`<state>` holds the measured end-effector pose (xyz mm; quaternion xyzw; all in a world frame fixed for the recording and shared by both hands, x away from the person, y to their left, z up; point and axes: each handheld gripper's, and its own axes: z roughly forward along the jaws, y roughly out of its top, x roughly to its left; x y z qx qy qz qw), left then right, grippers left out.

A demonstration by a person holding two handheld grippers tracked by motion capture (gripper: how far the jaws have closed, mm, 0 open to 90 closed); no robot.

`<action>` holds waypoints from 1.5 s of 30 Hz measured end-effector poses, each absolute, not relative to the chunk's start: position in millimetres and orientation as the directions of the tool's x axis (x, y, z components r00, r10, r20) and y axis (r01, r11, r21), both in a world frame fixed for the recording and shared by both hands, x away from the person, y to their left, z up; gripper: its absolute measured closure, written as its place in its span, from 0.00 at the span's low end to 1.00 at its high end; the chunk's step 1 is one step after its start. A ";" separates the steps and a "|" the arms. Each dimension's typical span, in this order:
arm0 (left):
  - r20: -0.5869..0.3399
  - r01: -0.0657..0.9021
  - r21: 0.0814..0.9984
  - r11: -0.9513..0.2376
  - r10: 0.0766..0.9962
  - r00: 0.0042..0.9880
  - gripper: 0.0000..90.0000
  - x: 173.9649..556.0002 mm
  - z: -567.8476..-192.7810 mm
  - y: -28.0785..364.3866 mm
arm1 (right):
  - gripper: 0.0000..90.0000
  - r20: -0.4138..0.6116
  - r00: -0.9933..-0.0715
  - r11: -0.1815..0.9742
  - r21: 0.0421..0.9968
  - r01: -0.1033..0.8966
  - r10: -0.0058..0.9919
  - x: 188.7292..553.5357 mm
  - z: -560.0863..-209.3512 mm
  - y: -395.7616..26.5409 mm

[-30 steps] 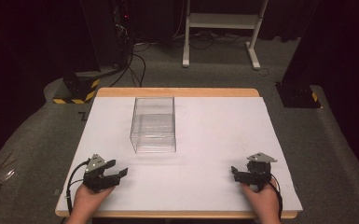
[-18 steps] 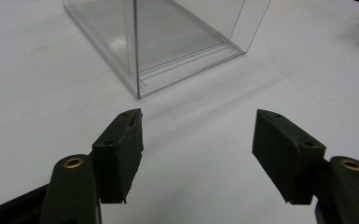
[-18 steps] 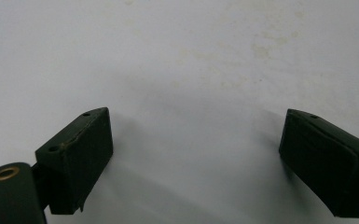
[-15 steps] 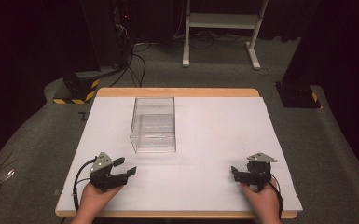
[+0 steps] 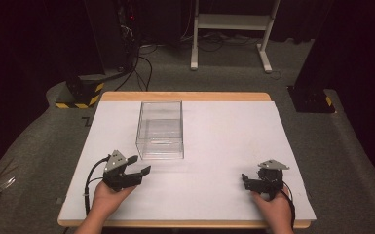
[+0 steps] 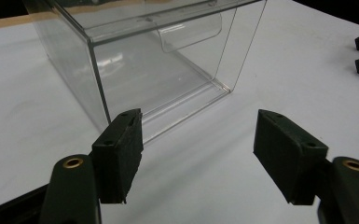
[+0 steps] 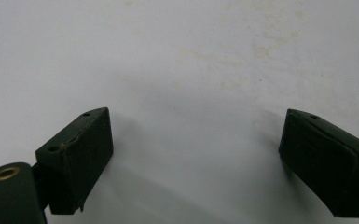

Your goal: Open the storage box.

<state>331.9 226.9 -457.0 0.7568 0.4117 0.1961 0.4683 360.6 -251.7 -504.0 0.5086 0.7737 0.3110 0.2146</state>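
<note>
Dark room, grey carpet, white worktop with a wooden edge. Clear plastic box upright on the worktop's left half, toward the far edge. Left claw near the box's front corner, jaws spread wide, empty, not touching it. Right claw well apart at the near right, jaws wide apart, holding nothing, over bare worktop.

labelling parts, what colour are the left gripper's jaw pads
Black, seen best in the left gripper view: the left gripper.
</note>
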 end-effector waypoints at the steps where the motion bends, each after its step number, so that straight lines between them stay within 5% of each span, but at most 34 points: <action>1: -0.090 0.438 0.871 -0.221 0.806 0.585 0.36 333.4 -456.8 226.0 | 0.11 -0.016 -0.391 0.290 0.699 0.653 0.920 360.6 -504.0 -251.7; 27: -0.093 0.430 0.875 -0.220 0.797 0.597 0.36 363.4 -463.4 209.8 | 0.11 -0.021 -0.390 0.292 0.701 0.651 0.920 360.4 -504.0 -251.6; 45: -0.153 0.411 0.900 -0.147 0.776 0.612 0.46 383.3 -463.2 207.7 | 0.11 -0.023 -0.390 0.293 0.703 0.649 0.920 360.3 -504.2 -251.4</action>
